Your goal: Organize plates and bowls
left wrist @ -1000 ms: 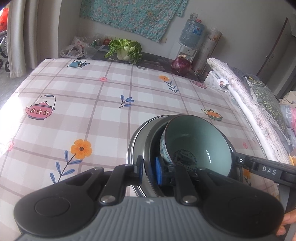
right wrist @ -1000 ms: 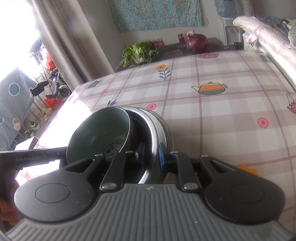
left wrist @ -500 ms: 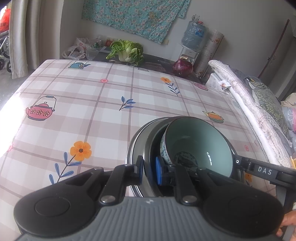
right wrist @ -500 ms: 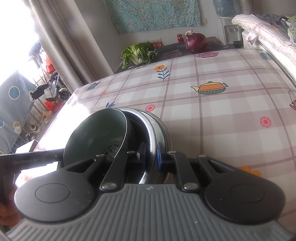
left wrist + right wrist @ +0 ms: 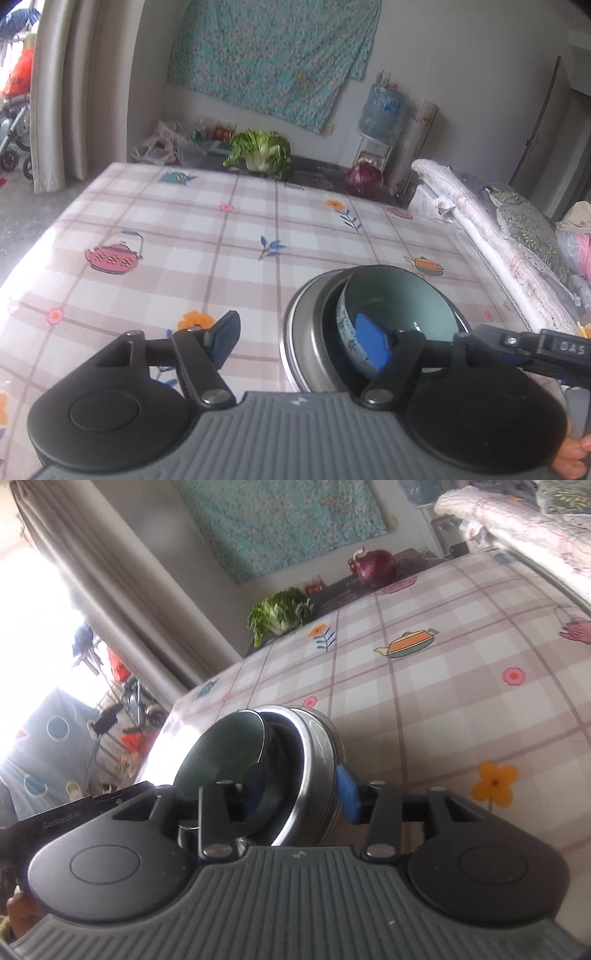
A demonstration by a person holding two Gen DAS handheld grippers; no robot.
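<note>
A teal bowl sits tilted inside a steel bowl on the plaid tablecloth. My left gripper straddles the steel bowl's near left rim. Its jaws are opening: one pad hangs over the cloth, the other over the teal bowl, and neither presses. In the right wrist view, my right gripper straddles the steel bowl on the opposite side. Its jaws are opening too: the blue pad is just off the outer wall, and the dark finger is inside, by the teal bowl.
At the table's far edge lie a leafy cabbage and a red cabbage. A water dispenser stands behind them. Rolled bedding runs along the right edge, and a curtain hangs at left.
Both grippers were shut on the steel bowl's rim; now both have parted their jaws and let go. Both have drawn back a little, and the right view has rolled.
</note>
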